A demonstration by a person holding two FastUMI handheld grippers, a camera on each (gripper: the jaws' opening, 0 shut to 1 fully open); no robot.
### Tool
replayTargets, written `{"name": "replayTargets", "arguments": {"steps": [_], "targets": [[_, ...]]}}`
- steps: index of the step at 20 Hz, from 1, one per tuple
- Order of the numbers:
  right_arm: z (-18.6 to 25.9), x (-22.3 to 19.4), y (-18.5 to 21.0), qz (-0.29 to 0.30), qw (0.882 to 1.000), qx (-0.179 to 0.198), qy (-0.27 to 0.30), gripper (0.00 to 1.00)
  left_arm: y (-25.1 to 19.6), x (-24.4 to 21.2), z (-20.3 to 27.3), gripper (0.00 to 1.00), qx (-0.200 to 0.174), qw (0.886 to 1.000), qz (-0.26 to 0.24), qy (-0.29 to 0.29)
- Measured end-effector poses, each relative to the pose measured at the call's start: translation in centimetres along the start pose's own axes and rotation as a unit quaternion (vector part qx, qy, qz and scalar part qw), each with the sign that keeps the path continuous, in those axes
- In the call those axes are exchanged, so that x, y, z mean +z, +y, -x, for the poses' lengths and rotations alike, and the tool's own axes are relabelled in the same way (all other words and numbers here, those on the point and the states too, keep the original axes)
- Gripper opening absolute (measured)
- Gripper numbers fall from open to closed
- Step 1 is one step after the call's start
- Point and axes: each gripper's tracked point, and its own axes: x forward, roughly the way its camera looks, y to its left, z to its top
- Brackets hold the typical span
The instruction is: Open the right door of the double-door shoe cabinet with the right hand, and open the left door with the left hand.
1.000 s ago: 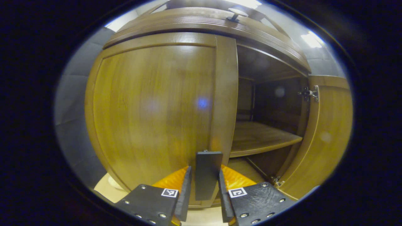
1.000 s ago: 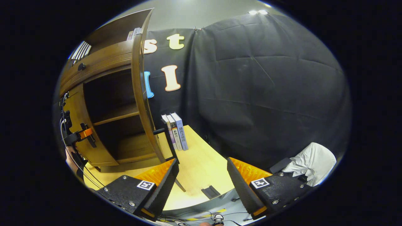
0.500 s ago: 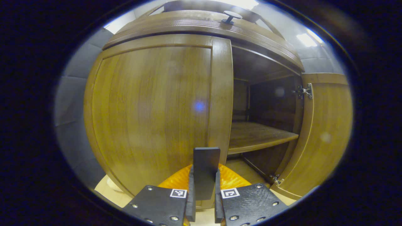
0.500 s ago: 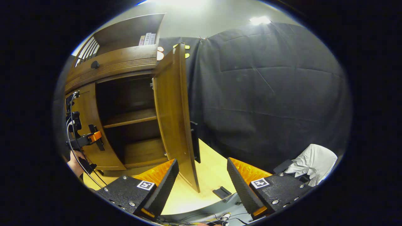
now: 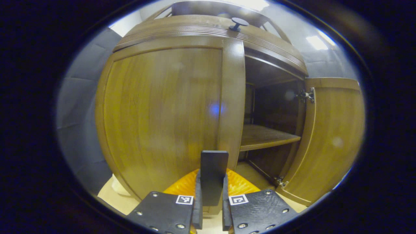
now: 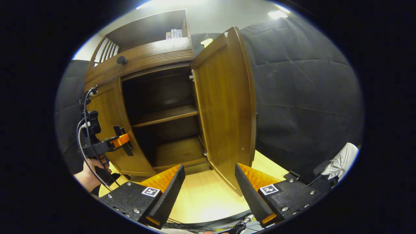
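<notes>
The brown wooden shoe cabinet (image 5: 208, 27) looms close in the left gripper view. Its left door (image 5: 162, 110) stands closed or nearly so. My left gripper (image 5: 211, 182) is shut on that door's dark flat handle (image 5: 213, 164). The right door (image 5: 331, 136) is swung wide open, baring a shelf (image 5: 266, 138) and a dark interior. In the right gripper view the open right door (image 6: 224, 107) stands ahead of my right gripper (image 6: 209, 182), which is open and holds nothing. Farther left there, a hand holds the left gripper (image 6: 122, 141) against the left door (image 6: 109, 123).
The cabinet stands on a light wooden tabletop (image 6: 201, 198). A dark round knob (image 5: 239, 22) sticks out of the top panel. A white cloth (image 6: 341, 159) lies at the far right by the black wall. Cables (image 6: 83, 136) trail from the left gripper.
The left gripper's fingers closed onto the left door's handle. The right gripper view swung left toward the cabinet, so the open right door now shows its inner face instead of its edge.
</notes>
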Motion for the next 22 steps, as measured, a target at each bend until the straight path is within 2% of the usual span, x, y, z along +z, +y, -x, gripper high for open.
{"name": "replayTargets", "arguments": {"steps": [2, 3, 4, 5, 7, 8, 9, 12, 13, 14, 15, 16, 17, 20, 22], "targets": [[-0.6, -0.5, 0.6, 0.026, 1.000, 0.009, 0.006, 0.96, 0.1, 0.2, -0.1, 0.18, -0.002, 1.000, -0.014, -0.007], [-0.9, -0.7, 1.3, 0.030, 0.999, 0.018, 0.007, 0.92, 0.0, -0.1, -0.2, 0.19, -0.002, 1.000, -0.016, -0.009], [-1.0, -0.8, 1.9, 0.031, 0.999, 0.026, 0.008, 0.92, -0.1, -0.1, -0.3, 0.19, -0.004, 1.000, -0.015, -0.010], [-1.0, -1.3, 2.5, 0.032, 0.999, 0.033, 0.011, 0.92, -0.1, -0.2, -0.3, 0.25, -0.007, 1.000, -0.012, -0.011], [-1.0, -2.0, 3.4, 0.037, 0.998, 0.039, 0.018, 0.99, -0.1, -0.2, -0.2, 0.25, -0.011, 1.000, -0.014, -0.015], [-0.9, -2.2, 3.7, 0.043, 0.998, 0.038, 0.019, 0.99, -0.1, -0.1, -0.2, 0.21, -0.013, 1.000, -0.016, -0.016], [-0.8, -2.4, 3.9, 0.054, 0.998, 0.035, 0.020, 0.96, -0.1, -0.1, -0.1, 0.23, -0.014, 1.000, -0.016, -0.016], [-0.8, -2.6, 4.4, 0.071, 0.996, 0.041, 0.016, 0.96, -0.2, 0.0, -0.2, 0.30, -0.020, 1.000, -0.011, -0.017], [-0.5, -2.8, 4.9, 0.071, 0.996, 0.043, 0.016, 0.92, -0.2, 0.0, -0.1, 0.32, -0.021, 1.000, -0.011, -0.018], [-0.4, -2.9, 5.3, 0.070, 0.996, 0.044, 0.016, 0.92, -0.2, 0.1, -0.1, 0.32, -0.022, 1.000, -0.011, -0.019], [-0.1, -3.1, 5.5, 0.068, 0.997, 0.045, 0.018, 0.95, -0.2, 0.0, -0.1, 0.25, -0.022, 1.000, -0.010, -0.020], [-0.1, -3.2, 5.6, 0.066, 0.997, 0.046, 0.020, 0.95, -0.2, 0.0, -0.1, 0.25, -0.023, 0.999, -0.009, -0.020], [-0.1, -3.4, 5.7, 0.065, 0.997, 0.046, 0.024, 0.95, -0.2, 0.0, -0.1, 0.32, -0.022, 1.000, -0.008, -0.019], [-0.3, -3.6, 6.4, 0.063, 0.996, 0.055, 0.030, 0.95, 0.0, 0.0, 0.0, 0.32, -0.017, 1.000, -0.005, -0.018], [-0.4, -3.6, 6.9, 0.066, 0.995, 0.064, 0.032, 0.92, 0.1, 0.0, 0.1, 0.32, -0.010, 1.000, -0.003, -0.018]]}}
